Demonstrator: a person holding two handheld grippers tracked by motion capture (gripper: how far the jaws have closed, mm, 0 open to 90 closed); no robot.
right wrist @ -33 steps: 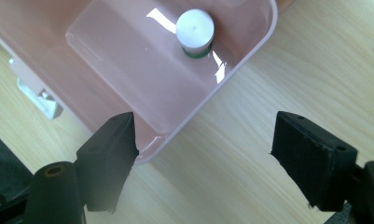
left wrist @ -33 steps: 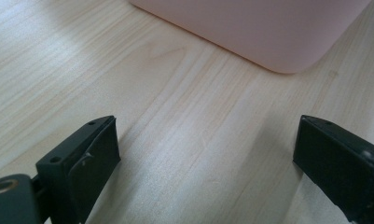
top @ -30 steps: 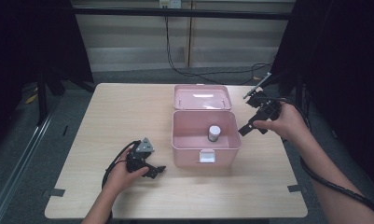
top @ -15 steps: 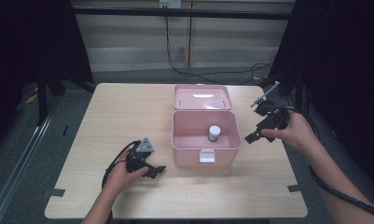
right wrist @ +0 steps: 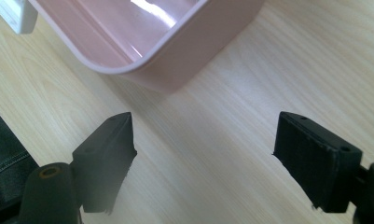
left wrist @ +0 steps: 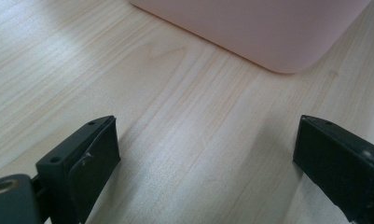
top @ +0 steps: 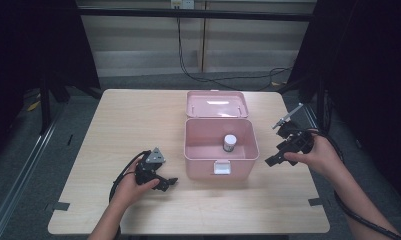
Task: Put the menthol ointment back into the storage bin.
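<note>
Here, pink box (top: 221, 150) left of right gripper (top: 274, 159) (near)

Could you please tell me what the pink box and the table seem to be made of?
The pink box looks like moulded plastic with a smooth, slightly glossy finish: the walls are even in colour, the corners rounded, and light glints inside it in the right gripper view. The table shows pale wood grain with a matt surface; whether it is solid wood or laminate cannot be told.
</note>
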